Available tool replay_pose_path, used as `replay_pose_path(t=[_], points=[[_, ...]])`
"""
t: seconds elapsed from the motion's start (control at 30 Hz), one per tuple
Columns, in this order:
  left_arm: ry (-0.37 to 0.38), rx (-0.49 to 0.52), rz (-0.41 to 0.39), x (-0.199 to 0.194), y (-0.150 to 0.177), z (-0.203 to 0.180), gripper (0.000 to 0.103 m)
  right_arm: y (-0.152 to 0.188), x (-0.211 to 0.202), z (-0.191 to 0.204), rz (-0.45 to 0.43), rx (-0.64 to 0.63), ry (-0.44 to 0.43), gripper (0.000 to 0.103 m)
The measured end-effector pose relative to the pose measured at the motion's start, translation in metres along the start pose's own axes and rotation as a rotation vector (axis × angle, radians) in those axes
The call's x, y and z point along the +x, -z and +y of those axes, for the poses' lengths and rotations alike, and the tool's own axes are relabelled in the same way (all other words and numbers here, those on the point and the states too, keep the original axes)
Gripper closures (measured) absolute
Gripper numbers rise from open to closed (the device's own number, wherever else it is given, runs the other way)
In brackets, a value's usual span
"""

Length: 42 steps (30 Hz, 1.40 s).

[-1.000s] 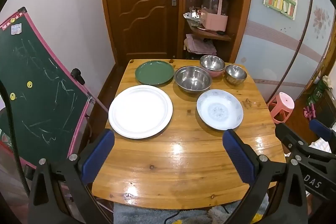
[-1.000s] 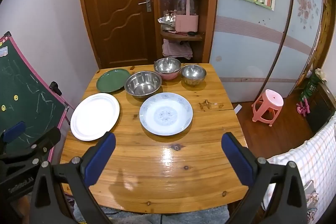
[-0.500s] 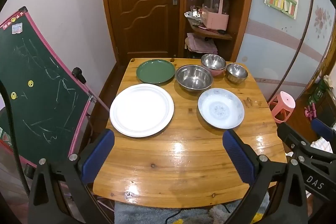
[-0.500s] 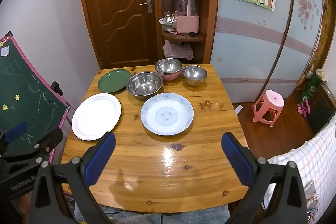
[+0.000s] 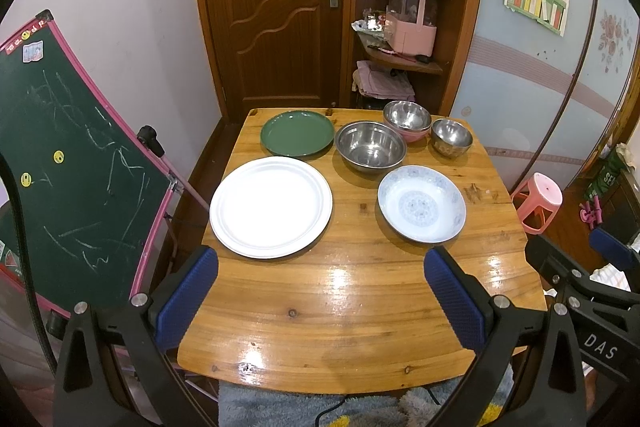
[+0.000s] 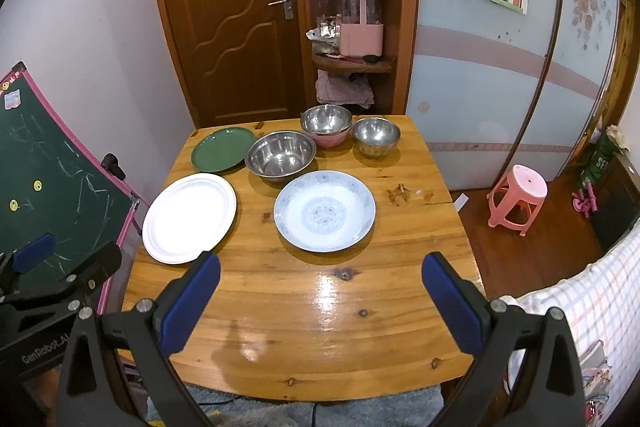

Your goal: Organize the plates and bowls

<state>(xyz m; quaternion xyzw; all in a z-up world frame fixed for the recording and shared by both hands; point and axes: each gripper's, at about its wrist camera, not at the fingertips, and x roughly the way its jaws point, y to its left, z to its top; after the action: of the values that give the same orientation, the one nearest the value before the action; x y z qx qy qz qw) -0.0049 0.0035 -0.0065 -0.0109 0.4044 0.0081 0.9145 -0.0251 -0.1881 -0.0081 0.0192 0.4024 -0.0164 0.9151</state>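
Observation:
On the wooden table (image 5: 352, 311) lie a large white plate (image 5: 271, 213), a green plate (image 5: 297, 133) behind it, and a blue patterned plate (image 5: 422, 203) to the right. A big steel bowl (image 5: 370, 151) sits mid-back. A steel bowl nested in a pink bowl (image 5: 407, 119) and a small steel bowl (image 5: 451, 137) stand at the far edge. My left gripper (image 5: 320, 291) is open and empty above the table's near edge. My right gripper (image 6: 320, 291) is open and empty, also near the front edge, before the blue plate (image 6: 324, 211).
A green chalkboard (image 5: 60, 163) leans at the table's left side. A door and a corner shelf (image 5: 400, 59) stand behind the table. A pink stool (image 6: 518, 197) stands on the floor to the right. A checked cloth (image 6: 588, 303) lies at right front.
Both grippers have edged slightly forward and up; the dishes sit a little lower in view. Nothing on the table has moved.

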Motion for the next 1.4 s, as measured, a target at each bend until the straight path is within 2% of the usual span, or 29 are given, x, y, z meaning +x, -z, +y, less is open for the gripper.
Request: replay_pose_path(t=[0.67, 0.93, 1.4], points=[[-0.002, -0.001, 0.004, 0.0, 0.001, -0.001, 0.001, 0.002, 0.006, 0.001, 0.014, -0.001, -0.016, 0.002], [-0.035, 0.025, -0.041, -0.001, 0.017, 0.006, 0.001, -0.006, 0.006, 0.011, -0.017, -0.05, -0.006, 0.002], [-0.051, -0.015, -0.047, 0.008, -0.016, 0.034, 0.001, -0.032, 0.001, 0.02, -0.098, -0.112, -0.026, 0.002]])
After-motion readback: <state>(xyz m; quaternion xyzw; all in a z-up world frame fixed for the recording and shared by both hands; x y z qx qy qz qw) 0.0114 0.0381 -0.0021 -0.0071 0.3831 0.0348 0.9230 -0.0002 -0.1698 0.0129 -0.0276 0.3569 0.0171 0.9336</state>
